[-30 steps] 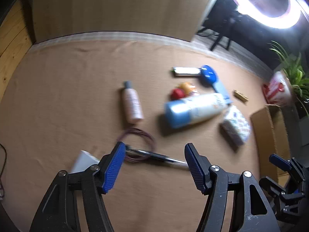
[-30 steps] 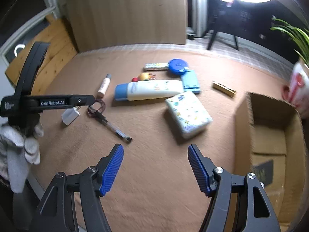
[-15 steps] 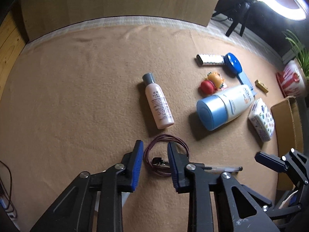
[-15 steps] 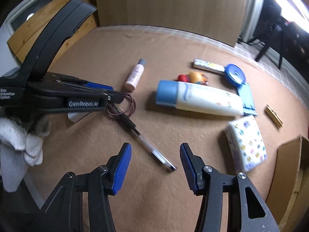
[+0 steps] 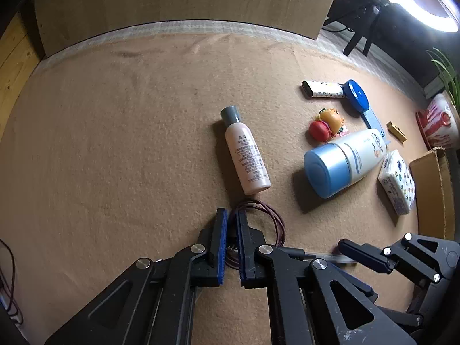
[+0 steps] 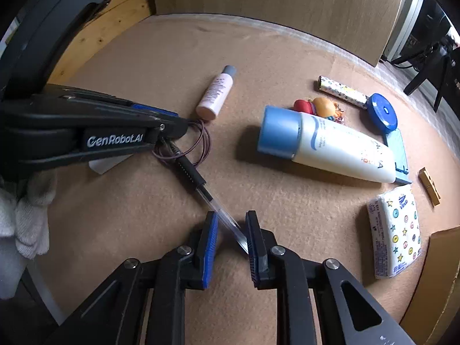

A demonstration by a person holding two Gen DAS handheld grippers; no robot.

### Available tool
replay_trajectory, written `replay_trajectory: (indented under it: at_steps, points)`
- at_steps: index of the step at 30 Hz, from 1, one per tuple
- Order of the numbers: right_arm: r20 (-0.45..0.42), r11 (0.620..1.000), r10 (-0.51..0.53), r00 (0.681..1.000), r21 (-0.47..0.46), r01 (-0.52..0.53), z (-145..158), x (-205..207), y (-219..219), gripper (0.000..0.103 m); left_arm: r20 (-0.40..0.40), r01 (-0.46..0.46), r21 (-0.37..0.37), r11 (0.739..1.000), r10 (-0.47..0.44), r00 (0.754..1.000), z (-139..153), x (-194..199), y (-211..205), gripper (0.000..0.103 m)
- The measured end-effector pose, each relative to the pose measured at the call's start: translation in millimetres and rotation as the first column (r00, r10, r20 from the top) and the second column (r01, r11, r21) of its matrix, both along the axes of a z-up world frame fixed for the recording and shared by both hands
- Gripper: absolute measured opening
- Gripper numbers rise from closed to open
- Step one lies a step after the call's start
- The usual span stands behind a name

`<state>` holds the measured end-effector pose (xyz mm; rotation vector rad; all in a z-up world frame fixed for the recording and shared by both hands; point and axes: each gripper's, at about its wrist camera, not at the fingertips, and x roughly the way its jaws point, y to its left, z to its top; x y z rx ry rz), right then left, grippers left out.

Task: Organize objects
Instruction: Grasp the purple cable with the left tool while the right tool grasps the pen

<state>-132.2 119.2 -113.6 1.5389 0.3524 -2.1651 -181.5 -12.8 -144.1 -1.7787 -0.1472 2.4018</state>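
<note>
A purple cord loop (image 5: pixel 276 215) lies on the tan cloth just below a pink bottle (image 5: pixel 245 155). My left gripper (image 5: pixel 231 215) points down at the loop's left side and is shut on a strand of it. The right wrist view shows that gripper's tip (image 6: pixel 184 123) on the loop (image 6: pixel 205 141). A pen (image 6: pixel 192 172) runs from the loop toward my right gripper (image 6: pixel 232 224). Its clear end lies slantwise between the jaws, which are closing, and it touches the right pad (image 6: pixel 253 241). The left wrist view shows the pen (image 5: pixel 325 257) meeting a right-gripper finger (image 5: pixel 362 254).
To the right lie a blue-capped lotion tube (image 6: pixel 330 146), a small toy figure (image 6: pixel 316 106), a blue tape measure (image 6: pixel 382 112), a patterned stick (image 6: pixel 342 90), a wooden clip (image 6: pixel 429 187) and a tissue pack (image 6: pixel 395 235). A cardboard box (image 6: pixel 431 287) stands at the far right. A white-gloved hand (image 6: pixel 26 215) holds the left gripper.
Both grippers have come down to the cloth with their jaws narrowing. The left one closed onto the purple loop. The right one swung left until its jaws straddled the pen's clear end.
</note>
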Motion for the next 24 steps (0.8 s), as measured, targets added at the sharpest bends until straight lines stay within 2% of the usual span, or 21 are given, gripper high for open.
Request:
replay_trajectory:
  at_steps: [5, 7, 13, 14, 15, 16, 18, 21, 23, 24]
  points:
    - [0.018, 0.999, -0.008, 1.0, -0.043, 0.009, 3, 7, 10, 0.008, -0.001, -0.003, 0.008, 1.0, 0.003, 1.0, 3, 5, -8, 0.006]
    - [0.027, 0.998, -0.02, 0.999, -0.057, 0.022, 4, 12, 18, 0.0, 0.0, -0.009, 0.012, 1.0, 0.009, 1.0, 5, 5, -9, 0.006]
    - [0.037, 0.996, -0.039, 0.999, -0.074, 0.042, 6, 13, 35, 0.001, 0.011, -0.009, 0.036, 0.999, 0.009, 1.0, 5, 4, -6, 0.006]
    - [0.015, 0.997, -0.034, 0.999, -0.067, 0.035, 9, 14, 34, 0.002, 0.014, -0.007, 0.04, 0.999, 0.007, 1.0, 4, 4, -5, 0.006]
    - [-0.002, 0.998, -0.026, 1.0, -0.061, 0.026, 11, 15, 33, 0.011, 0.015, -0.005, 0.039, 0.999, 0.004, 1.0, 4, 4, -4, 0.006]
    - [-0.014, 0.998, -0.012, 1.0, -0.06, 0.011, 13, 16, 31, 0.025, 0.015, -0.001, 0.035, 0.999, 0.0, 1.0, 4, 4, -3, 0.006]
    - [-0.061, 0.999, 0.023, 0.998, -0.043, -0.025, 16, 16, 22, 0.036, 0.016, 0.002, 0.032, 1.0, -0.002, 1.0, 3, 3, -2, 0.006]
    - [-0.061, 0.998, 0.064, 0.996, -0.008, -0.065, 9, 11, 5, 0.036, 0.019, -0.001, 0.039, 0.999, 0.0, 1.0, 3, 3, -1, 0.006]
    - [-0.047, 0.997, 0.073, 0.996, 0.0, -0.074, 3, 8, -2, 0.031, 0.023, -0.001, 0.045, 0.999, 0.0, 1.0, 3, 3, 0, 0.007]
    - [-0.036, 0.997, 0.075, 0.997, 0.001, -0.075, 0, 7, -5, 0.016, 0.026, -0.007, 0.048, 0.999, 0.005, 1.0, 2, 2, -1, 0.009]
